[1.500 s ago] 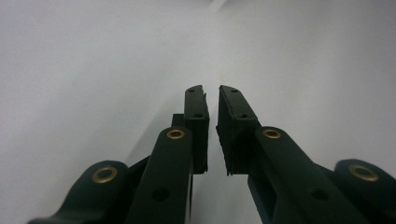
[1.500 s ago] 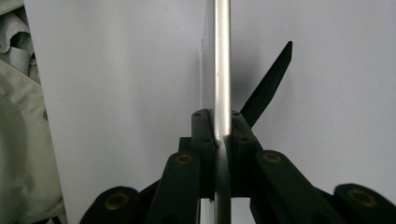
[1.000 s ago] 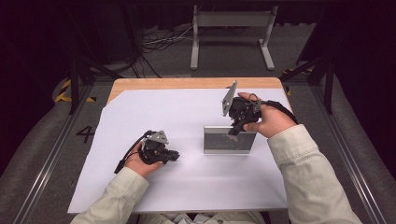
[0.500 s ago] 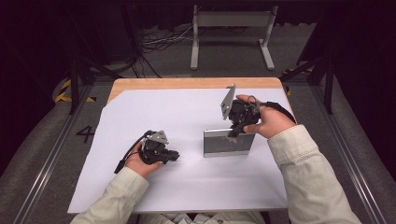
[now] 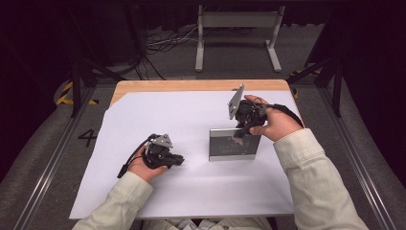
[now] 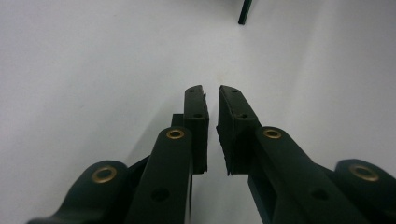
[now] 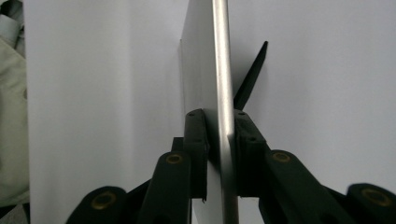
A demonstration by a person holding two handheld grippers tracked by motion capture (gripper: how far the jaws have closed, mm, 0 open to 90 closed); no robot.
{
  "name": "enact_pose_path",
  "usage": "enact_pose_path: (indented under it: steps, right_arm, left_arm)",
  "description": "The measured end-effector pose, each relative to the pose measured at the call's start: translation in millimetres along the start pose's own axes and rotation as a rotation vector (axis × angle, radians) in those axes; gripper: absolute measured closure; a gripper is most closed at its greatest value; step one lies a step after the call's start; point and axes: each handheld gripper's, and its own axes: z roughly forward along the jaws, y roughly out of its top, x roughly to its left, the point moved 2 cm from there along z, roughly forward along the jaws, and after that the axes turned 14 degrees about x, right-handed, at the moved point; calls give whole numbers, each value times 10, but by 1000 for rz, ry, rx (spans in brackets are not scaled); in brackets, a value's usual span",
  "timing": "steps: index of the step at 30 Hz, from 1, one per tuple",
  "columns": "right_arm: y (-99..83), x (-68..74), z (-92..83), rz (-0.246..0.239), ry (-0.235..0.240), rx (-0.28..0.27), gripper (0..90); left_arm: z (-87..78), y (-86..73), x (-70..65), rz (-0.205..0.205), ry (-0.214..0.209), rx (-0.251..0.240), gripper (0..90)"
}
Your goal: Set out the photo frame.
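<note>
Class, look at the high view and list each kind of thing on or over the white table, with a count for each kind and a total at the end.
Hand-held gripper: 2, the left one resting on the sheet, the right one shut on the frame's top edge.
Silver photo frame, standing upright: 1
White sheet covering the table: 1
Total: 4

Both sleeves (image 5: 311, 177) are pale cream cloth. Each hand-held gripper is black: the left gripper (image 6: 212, 95) has brass-ringed pivots on its arms, small screw holes near its fingertips, and a black cable (image 5: 130, 159) behind it. The right gripper (image 7: 218, 116) carries a grey three-cornered plate (image 5: 235, 100).
</note>
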Motion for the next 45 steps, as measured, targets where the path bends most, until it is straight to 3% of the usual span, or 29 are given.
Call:
enact_pose_path:
  steps: [11, 19, 31, 45]
  right_arm:
    - [-28, -53, 25, 45, -29, -26, 621]
    - [-89, -85, 20, 105, -76, -67, 434]
    - [-219, -35, -80, 142, -96, -106, 401]
    - [-538, 15, -178, 191, -117, -139, 401]
  left_arm:
    - [-2, 0, 0, 2, 1, 0, 818]
    - [-23, -29, 2, -7, 8, -3, 817]
    - [-52, -65, 15, -10, 15, -6, 816]
    - [-44, -53, 20, -15, 11, -7, 816]
